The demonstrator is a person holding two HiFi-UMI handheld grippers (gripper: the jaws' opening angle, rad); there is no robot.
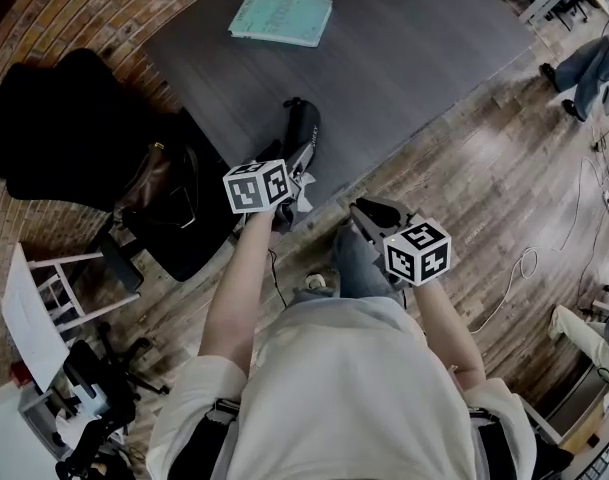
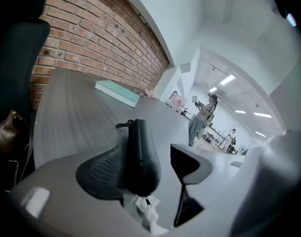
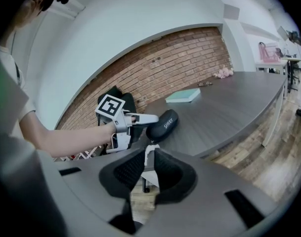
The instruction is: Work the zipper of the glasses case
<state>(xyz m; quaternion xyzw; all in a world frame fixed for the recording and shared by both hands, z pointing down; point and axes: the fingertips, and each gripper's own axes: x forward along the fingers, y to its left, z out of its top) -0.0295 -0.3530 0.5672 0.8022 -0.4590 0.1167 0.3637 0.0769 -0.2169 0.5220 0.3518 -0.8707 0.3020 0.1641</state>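
The black glasses case (image 1: 301, 126) lies lengthwise near the front edge of the dark grey table (image 1: 404, 58). My left gripper (image 1: 296, 164) reaches over that edge to its near end. In the left gripper view the case (image 2: 138, 157) sits between the open jaws: it rests against the left pad (image 2: 101, 172), while the right pad (image 2: 190, 164) stands apart. A small pull (image 2: 122, 125) shows at the case's far end, and a crumpled white scrap (image 2: 148, 214) hangs at its near end. My right gripper (image 1: 372, 214) hovers over the floor, off the table, shut with nothing held.
A teal notebook (image 1: 281, 18) lies at the far side of the table. A black chair (image 1: 59, 128) with a dark bag (image 1: 164, 183) stands to the left, against the brick wall. Wooden floor (image 1: 484, 188) spreads to the right, with a cable (image 1: 524, 268) on it.
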